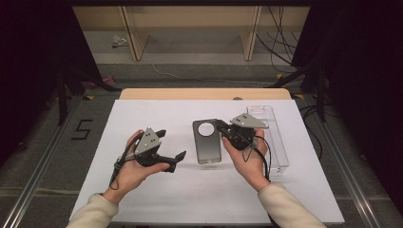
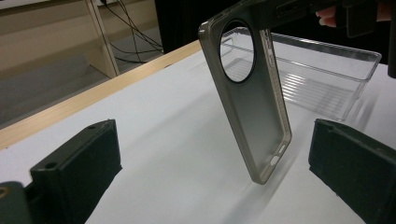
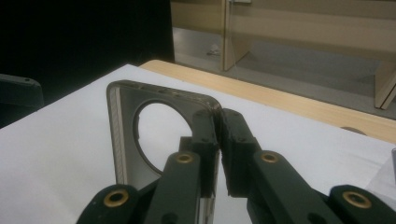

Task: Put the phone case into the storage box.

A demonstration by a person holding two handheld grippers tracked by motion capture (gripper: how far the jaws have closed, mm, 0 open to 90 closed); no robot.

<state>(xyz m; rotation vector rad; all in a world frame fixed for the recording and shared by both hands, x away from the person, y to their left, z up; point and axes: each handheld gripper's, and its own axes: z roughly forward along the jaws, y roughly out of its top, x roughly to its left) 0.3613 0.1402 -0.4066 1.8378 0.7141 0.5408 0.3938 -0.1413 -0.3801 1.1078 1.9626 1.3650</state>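
Observation:
A grey translucent phone case [image 1: 207,147] with a round camera hole is held over the white board [image 1: 157,199], tilted, its lower end near the surface. My right gripper [image 1: 222,127] is shut on its top corner beside the hole. The right gripper view shows the jaws [image 3: 218,135] pinching the case's rim [image 3: 122,140]. My left gripper [image 1: 171,144] hovers to the left of the case, open and holding nothing. From the left gripper view, the case [image 2: 254,116] stands ahead between the two spread jaws, with the right gripper [image 2: 327,11] at its top.
A clear plastic tray [image 1: 278,142] lies on the board just right of the right hand, also seen behind the case as tray [image 2: 322,70]. A wooden table edge [image 1: 204,93] runs along the far side. Shelving and cables stand on the floor beyond.

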